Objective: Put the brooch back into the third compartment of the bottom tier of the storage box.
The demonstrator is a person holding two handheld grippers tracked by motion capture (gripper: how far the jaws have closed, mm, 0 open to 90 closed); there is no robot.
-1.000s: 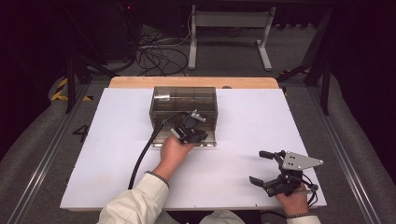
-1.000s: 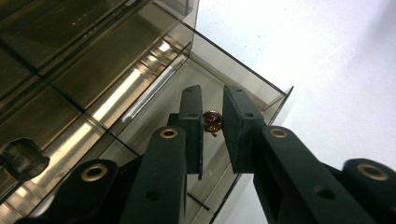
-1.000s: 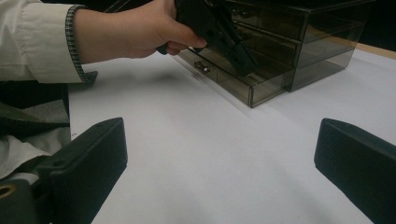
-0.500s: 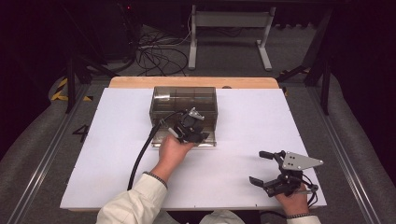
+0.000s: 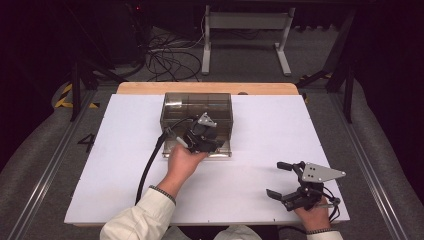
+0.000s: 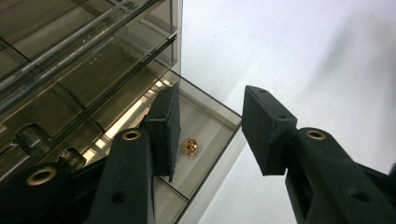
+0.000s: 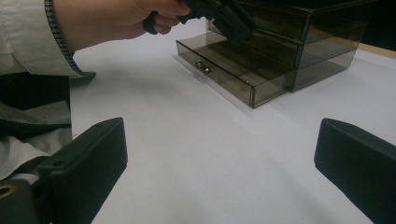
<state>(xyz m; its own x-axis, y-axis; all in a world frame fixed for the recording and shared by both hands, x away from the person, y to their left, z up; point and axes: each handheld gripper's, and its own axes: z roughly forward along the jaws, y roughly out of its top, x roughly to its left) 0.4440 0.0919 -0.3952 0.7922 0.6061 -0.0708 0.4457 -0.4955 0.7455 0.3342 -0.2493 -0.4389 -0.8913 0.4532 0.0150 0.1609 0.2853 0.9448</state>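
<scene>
The left tool (image 6: 210, 133) hangs over the open bottom drawer (image 6: 212, 123) of the smoky drawer box (image 5: 197, 107), its jaws just parted and empty. The small amber bead (image 6: 189, 146) lies in that drawer directly below, beside the left-hand jaw. The right tool (image 5: 287, 180), wide open, rests well apart on the desk (image 5: 125, 150).

White table (image 5: 125, 150), smoked drawer box (image 5: 197, 107) on it
</scene>
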